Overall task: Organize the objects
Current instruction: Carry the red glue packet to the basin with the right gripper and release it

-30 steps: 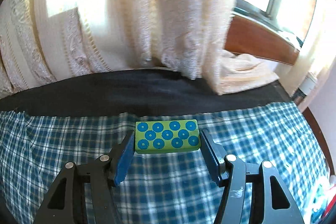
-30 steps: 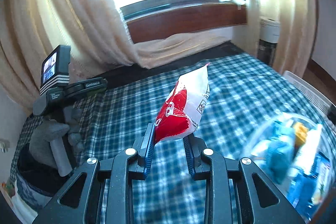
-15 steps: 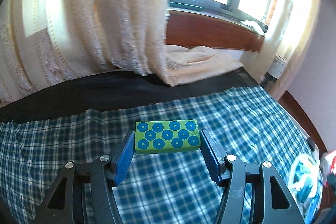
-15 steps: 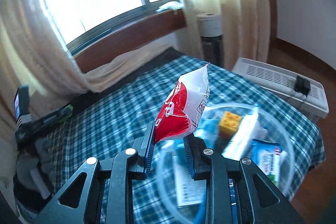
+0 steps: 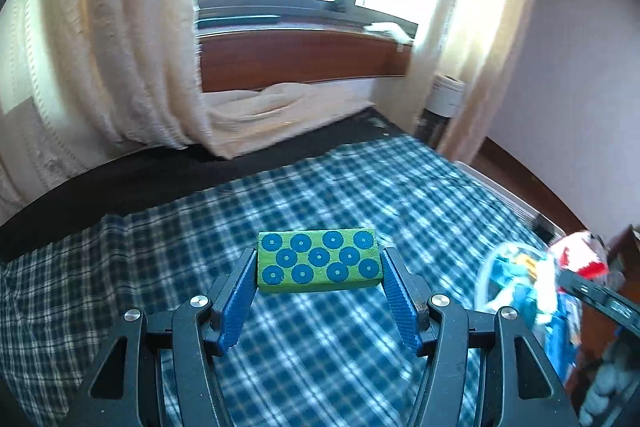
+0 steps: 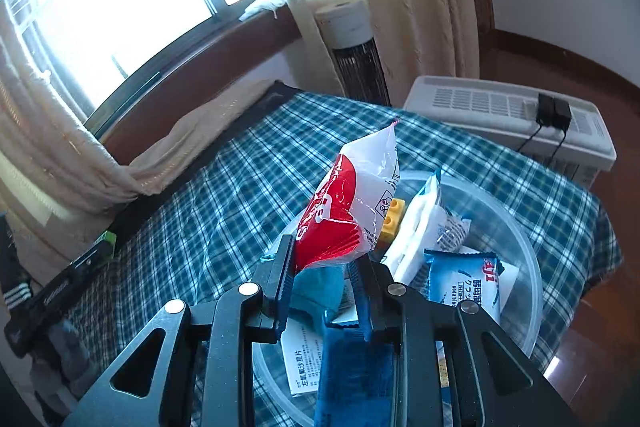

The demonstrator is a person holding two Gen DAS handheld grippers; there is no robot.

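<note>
**Block and packet held above the checked bed**

Tongs on the left [image 5: 318, 281] are clamped on a green rectangular wooden block with blue ringed dots [image 5: 317, 262], its short ends pressed between the two blue ribbed pads [image 5: 239, 297]. The block hangs level over the middle of a bed covered in blue-and-white plaid cloth [image 5: 360, 187], clear of the fabric.

The right tongs [image 6: 326, 273] are closed on the lower end of a red-and-white plastic snack packet [image 6: 352, 203], which stands tilted upward from the grip. Directly below and beyond it sits a round clear plastic bowl [image 6: 516, 239] near the bed's right edge, at the corner far from the window. Inside lie a yellow toy brick [image 6: 393, 221], a white wrapped packet [image 6: 424, 227], a blue-and-white biscuit wrapper with printed characters [image 6: 468, 281] and other blue packets. The red packet is above the bowl's near rim, not resting in it.

In the left view the same bowl [image 5: 486, 275] shows blurred at the right side.
</note>
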